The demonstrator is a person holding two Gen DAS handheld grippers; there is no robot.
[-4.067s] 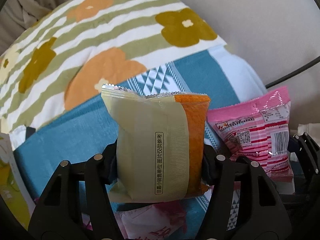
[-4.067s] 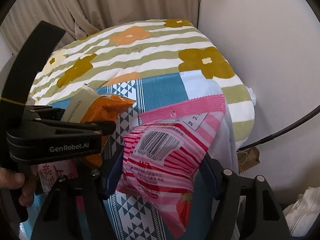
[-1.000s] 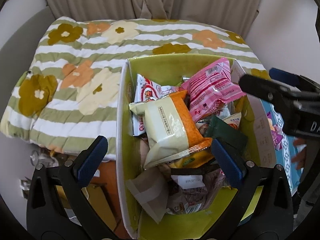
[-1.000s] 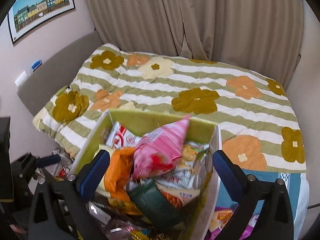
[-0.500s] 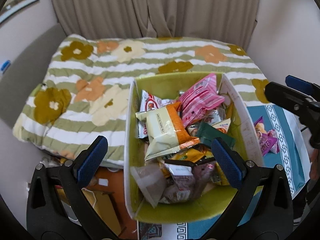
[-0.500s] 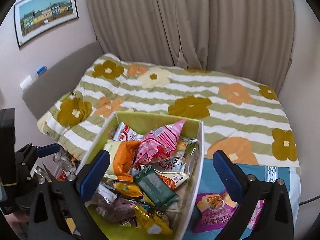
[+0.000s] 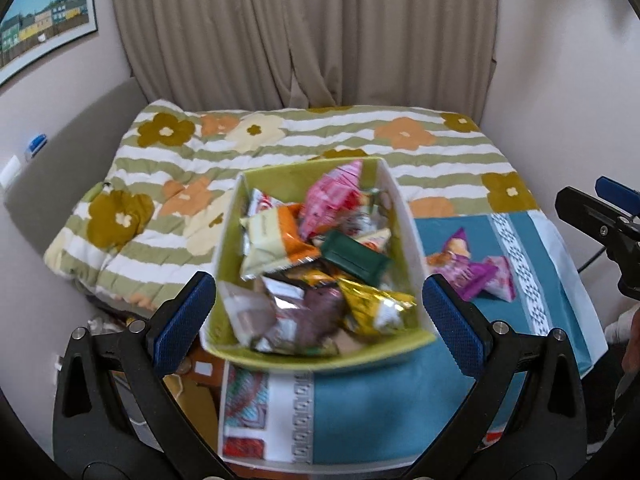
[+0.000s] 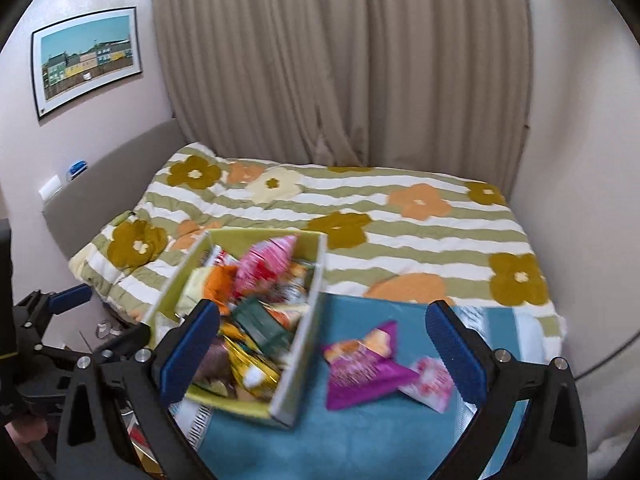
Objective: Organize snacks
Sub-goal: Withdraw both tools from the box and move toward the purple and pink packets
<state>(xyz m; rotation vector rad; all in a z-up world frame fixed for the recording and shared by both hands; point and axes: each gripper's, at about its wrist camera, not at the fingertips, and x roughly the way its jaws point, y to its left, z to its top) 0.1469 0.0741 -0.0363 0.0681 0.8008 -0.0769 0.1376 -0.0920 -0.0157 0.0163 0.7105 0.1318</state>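
The snacks (image 7: 316, 264) fill a green box (image 7: 228, 236) that stands on a blue cloth (image 7: 360, 408) at the near corner of the bed. On top of the heap lies a beige and orange packet (image 7: 274, 240), with a pink packet (image 7: 334, 192) leaning behind it against the far wall of the box. Just right of the orange one there is a dark green packet (image 7: 354, 258), and nearer to the camera a gold packet (image 7: 374, 306) and a brown one (image 7: 316, 318). Outside the box, on the cloth to its right, two more snacks remain: a purple packet (image 8: 360, 364) and a small pink packet (image 8: 430, 382) touching its right side. The right wrist view is blurred, so I cannot read any print on them.

The left gripper (image 7: 318, 314) hangs above the near side of the box with its blue pads wide apart and nothing between them. The right gripper (image 8: 326, 354) is also spread wide and empty, over the right wall of the box and the cloth.

Beyond the cloth a quilt (image 8: 400, 220) with green stripes and flowers covers the bed. Beige curtains (image 8: 340, 64) hang behind it, and a framed picture (image 8: 86, 56) is on the left wall.
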